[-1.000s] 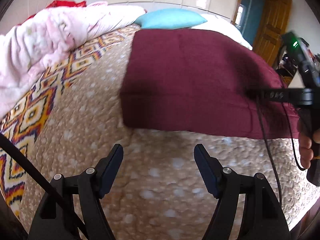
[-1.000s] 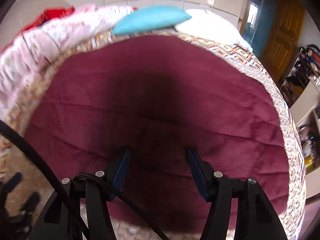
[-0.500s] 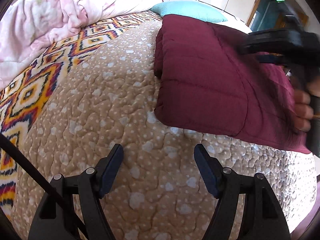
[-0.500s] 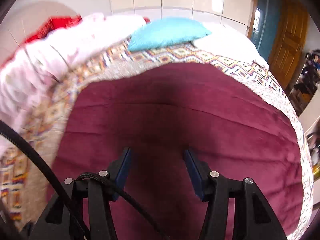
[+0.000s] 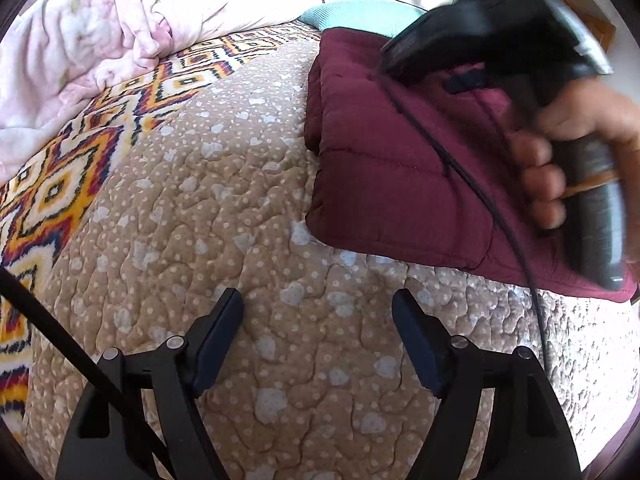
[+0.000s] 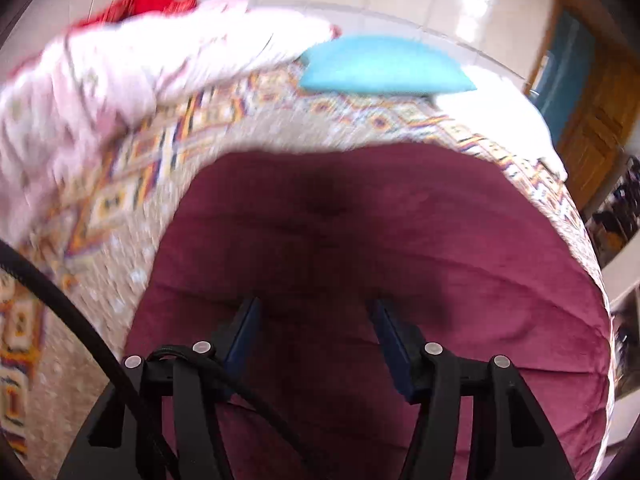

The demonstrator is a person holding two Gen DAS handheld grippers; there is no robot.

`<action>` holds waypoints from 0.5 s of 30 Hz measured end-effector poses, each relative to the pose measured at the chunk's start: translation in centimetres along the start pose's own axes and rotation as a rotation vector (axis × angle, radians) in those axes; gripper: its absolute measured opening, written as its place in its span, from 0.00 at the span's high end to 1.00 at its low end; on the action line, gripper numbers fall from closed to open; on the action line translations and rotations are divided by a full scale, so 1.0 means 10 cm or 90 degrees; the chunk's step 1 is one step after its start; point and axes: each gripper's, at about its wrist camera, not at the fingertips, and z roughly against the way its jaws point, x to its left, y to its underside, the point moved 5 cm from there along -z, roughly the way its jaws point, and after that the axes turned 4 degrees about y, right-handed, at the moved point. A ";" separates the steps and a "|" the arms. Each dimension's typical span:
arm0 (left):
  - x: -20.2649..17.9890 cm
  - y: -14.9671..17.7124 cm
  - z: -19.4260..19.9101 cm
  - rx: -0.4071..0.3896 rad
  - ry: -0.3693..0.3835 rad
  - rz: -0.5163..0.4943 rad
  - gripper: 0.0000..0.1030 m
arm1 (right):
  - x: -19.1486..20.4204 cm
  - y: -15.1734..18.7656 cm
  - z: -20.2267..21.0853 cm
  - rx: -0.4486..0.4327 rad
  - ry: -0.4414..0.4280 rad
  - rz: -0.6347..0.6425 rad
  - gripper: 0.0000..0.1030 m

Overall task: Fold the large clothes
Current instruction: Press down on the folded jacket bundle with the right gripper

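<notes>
Left gripper [image 5: 318, 334]: at 6 o'clock, lowest in the left view. Fingers wide apart, nothing between them, hovering over the quilt [image 5: 224, 240]. No contact with any cloth visible.

Right gripper [image 6: 314, 338]: at 6 o'clock in the right view, directly over the jacket [image 6: 380, 248]. Fingers apart, empty. Touching the fabric or just above it: cannot tell. Seen from the left view at 2 o'clock, blurred, with the hand [image 5: 568, 152] on its handle and the cable [image 5: 460, 168] trailing across the jacket.

Jacket [image 5: 400, 168]: dark maroon, padded, stitched in horizontal panels. Lies on the quilt at 2 to 3 o'clock of the left gripper, near corner just beyond its right finger. Folded into a thick rectangular block, layers stacked at the left edge, lower edge fairly straight. Upper layer puffy, slightly bulged.

Risks, as judged:
- Springback: padding likely to lift the top layer once pressure ends, opening the fold.
- Snagging: cable lying on the fabric could drag a layer if the right gripper pulls away fast.
- Skewing: a push from one side only could slide the whole block on the quilt, left gripper being too far off to brace it.
- Thin pinch: fingers closing on the top layer alone would peel it off the stack.

Farther: blanket [image 5: 100, 52], pink, bunched at 10 to 11 o'clock. Pillow [image 6: 380, 66], teal, at 12 o'clock beyond the jacket.
</notes>
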 end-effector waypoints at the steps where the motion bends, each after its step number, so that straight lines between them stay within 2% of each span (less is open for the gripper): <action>1: 0.00 0.00 0.00 0.000 0.001 0.000 0.26 | 0.03 0.00 -0.02 -0.004 0.013 0.012 0.40; 4: 0.00 0.00 -0.01 0.000 0.000 -0.003 0.25 | -0.02 -0.05 0.07 -0.002 -0.001 0.002 0.44; 6: -0.01 0.00 -0.01 -0.001 -0.004 -0.005 0.24 | -0.09 -0.07 0.25 -0.031 -0.021 -0.034 0.44; 8: -0.02 0.01 -0.02 -0.002 -0.009 -0.007 0.24 | -0.07 -0.11 0.30 -0.042 -0.034 -0.028 0.44; 12: -0.03 0.02 -0.02 -0.005 -0.016 -0.013 0.24 | 0.24 -0.08 -0.01 0.019 -0.029 0.030 0.43; 13: -0.03 0.02 -0.03 -0.005 -0.016 -0.012 0.24 | 0.27 -0.12 -0.07 0.028 -0.021 0.041 0.43; 15: -0.03 0.02 -0.03 -0.004 -0.016 -0.013 0.24 | 0.23 -0.17 -0.03 0.030 -0.039 0.029 0.43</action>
